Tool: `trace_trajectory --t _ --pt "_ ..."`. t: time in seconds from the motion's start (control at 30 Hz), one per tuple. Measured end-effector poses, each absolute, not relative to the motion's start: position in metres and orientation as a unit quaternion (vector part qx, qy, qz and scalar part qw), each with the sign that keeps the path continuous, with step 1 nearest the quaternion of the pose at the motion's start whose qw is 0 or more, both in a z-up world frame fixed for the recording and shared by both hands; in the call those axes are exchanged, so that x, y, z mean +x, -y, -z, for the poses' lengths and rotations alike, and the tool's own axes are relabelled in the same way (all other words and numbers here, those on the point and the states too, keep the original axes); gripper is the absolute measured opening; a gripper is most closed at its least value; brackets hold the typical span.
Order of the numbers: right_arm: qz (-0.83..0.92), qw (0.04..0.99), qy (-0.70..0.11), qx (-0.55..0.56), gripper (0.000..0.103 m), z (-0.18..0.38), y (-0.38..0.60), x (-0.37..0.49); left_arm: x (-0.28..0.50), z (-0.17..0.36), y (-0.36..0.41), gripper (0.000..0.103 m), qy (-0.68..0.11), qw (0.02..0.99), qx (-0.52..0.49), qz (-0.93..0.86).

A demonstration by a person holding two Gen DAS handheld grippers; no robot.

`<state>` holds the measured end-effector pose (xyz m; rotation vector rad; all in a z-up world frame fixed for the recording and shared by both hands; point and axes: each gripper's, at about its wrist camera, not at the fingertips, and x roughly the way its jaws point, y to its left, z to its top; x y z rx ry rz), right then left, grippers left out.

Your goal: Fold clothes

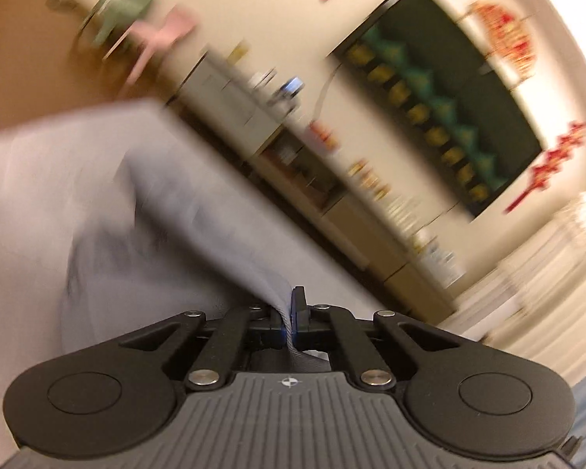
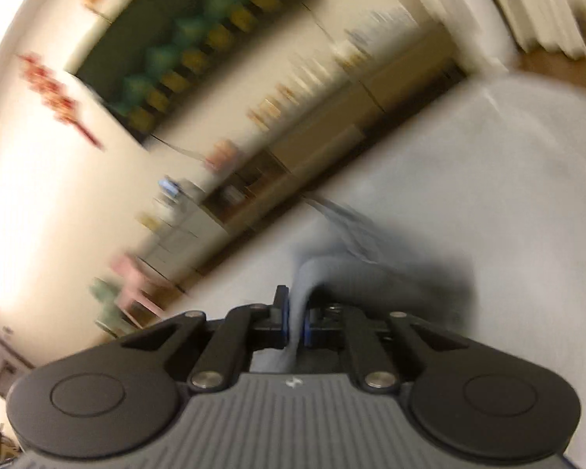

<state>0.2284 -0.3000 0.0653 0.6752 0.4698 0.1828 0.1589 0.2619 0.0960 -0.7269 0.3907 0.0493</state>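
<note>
In the left wrist view, the left tongs (image 1: 289, 318) are clamped on a bunched edge of a pale grey, soft cloth garment (image 1: 168, 203). From the pinch the fabric fans away to the far left, its long axis slanting up-left over a pale flat surface (image 1: 19, 195) that may be a worktop or a bed; blur hides which.

In the right wrist view, the right tongs (image 2: 296, 322) pinch a narrow gathered fold of the same garment (image 2: 312, 269), which trails to the far right across the pale surface (image 2: 488, 195).

So the garment appears to span between both tongs, neither nearer; the coming fold likely depends on keeping that held edge taut.
</note>
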Motion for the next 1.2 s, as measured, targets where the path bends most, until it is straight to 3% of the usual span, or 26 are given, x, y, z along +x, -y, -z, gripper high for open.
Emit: trace_trajectory --t 0.07,0.17,0.3,0.33,0.37,0.43,0.53,0.57,0.6,0.63,0.8,1.0,1.2 --pt "-0.099 0.932 -0.174 0.302 0.006 -0.108 0.294 0.238 0.172 -0.133 -0.260 0.001 -0.155 0.927 -0.341 -0.017" --pt "-0.065 0.945 -0.176 0.270 0.006 -0.128 0.285 0.285 0.228 -0.164 -0.247 0.001 -0.147 0.938 -0.312 -0.038" --pt "0.034 0.940 -0.271 0.203 0.010 -0.065 0.269 0.349 0.325 -0.113 -0.224 0.002 -0.272 0.927 -0.244 -0.090" --pt "0.060 0.935 -0.297 0.186 0.021 -0.046 0.265 0.365 0.336 -0.093 -0.222 0.002 -0.310 0.916 -0.235 -0.098" --pt "0.071 0.923 -0.332 0.181 0.025 -0.021 0.264 0.368 0.339 -0.076 -0.223 0.002 -0.338 0.906 -0.233 -0.104" --pt "0.049 0.903 -0.362 0.224 0.041 0.007 0.273 0.353 0.315 -0.066 -0.229 0.005 -0.331 0.906 -0.250 -0.084" --pt "0.012 0.896 -0.363 0.256 0.066 0.020 0.284 0.299 0.259 -0.069 -0.242 0.024 -0.288 0.913 -0.285 -0.044" --pt "-0.002 0.899 -0.358 0.250 0.069 0.021 0.285 0.276 0.238 -0.071 -0.247 0.040 -0.276 0.914 -0.295 -0.042" --pt "-0.010 0.902 -0.358 0.243 0.078 0.022 0.290 0.255 0.219 -0.071 -0.253 0.050 -0.268 0.913 -0.303 -0.048" --pt "-0.016 0.902 -0.364 0.232 0.085 0.025 0.293 0.238 0.203 -0.071 -0.260 0.050 -0.262 0.913 -0.308 -0.057" --pt "-0.008 0.897 -0.419 0.141 0.087 0.036 0.282 0.191 0.167 -0.066 -0.273 0.050 -0.265 0.910 -0.306 -0.092" --pt "0.028 0.907 -0.411 0.094 0.087 0.032 0.259 0.161 0.150 -0.045 -0.275 0.051 -0.318 0.898 -0.280 -0.116" --pt "0.038 0.907 -0.417 0.050 0.087 0.040 0.233 0.142 0.151 -0.022 -0.265 0.071 -0.362 0.890 -0.252 -0.117"
